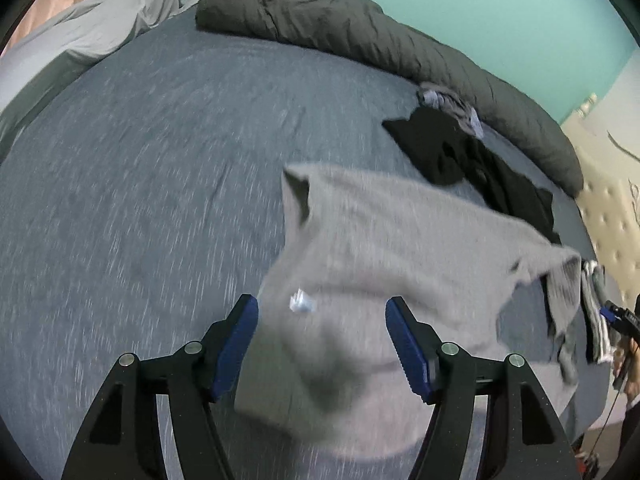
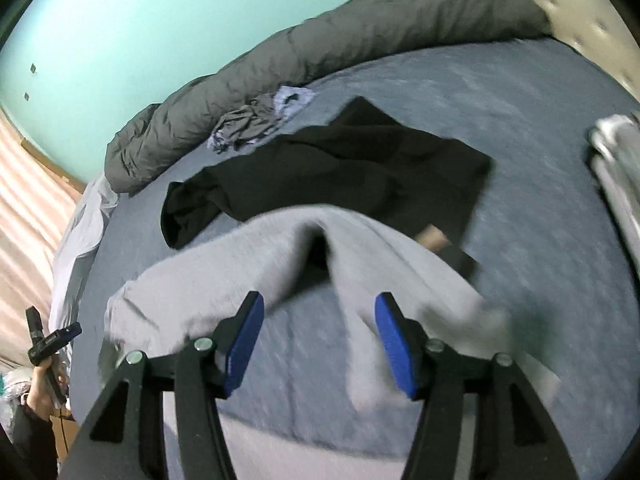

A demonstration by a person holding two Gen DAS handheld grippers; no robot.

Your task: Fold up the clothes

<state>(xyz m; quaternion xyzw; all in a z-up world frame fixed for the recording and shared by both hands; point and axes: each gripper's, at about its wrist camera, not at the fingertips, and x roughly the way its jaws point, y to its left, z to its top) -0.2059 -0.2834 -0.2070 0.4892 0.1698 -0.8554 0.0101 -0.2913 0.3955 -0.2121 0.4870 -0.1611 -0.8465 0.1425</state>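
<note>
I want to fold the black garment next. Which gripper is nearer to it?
Probably the right. The black garment lies just beyond the grey garment ahead of the right gripper; from the left gripper it sits farther off, up-right.

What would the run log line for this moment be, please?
left: open | right: open | grey top: loose on bed

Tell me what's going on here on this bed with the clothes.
A person is folding laundry on a bed with a handheld gripper in each hand. Both the left gripper and the right gripper are open and hold nothing. A grey garment lies between them, blurred, so it looks to be in motion. Beyond it lie a black garment, a small crumpled pile and a rolled-up dark duvet.
</note>
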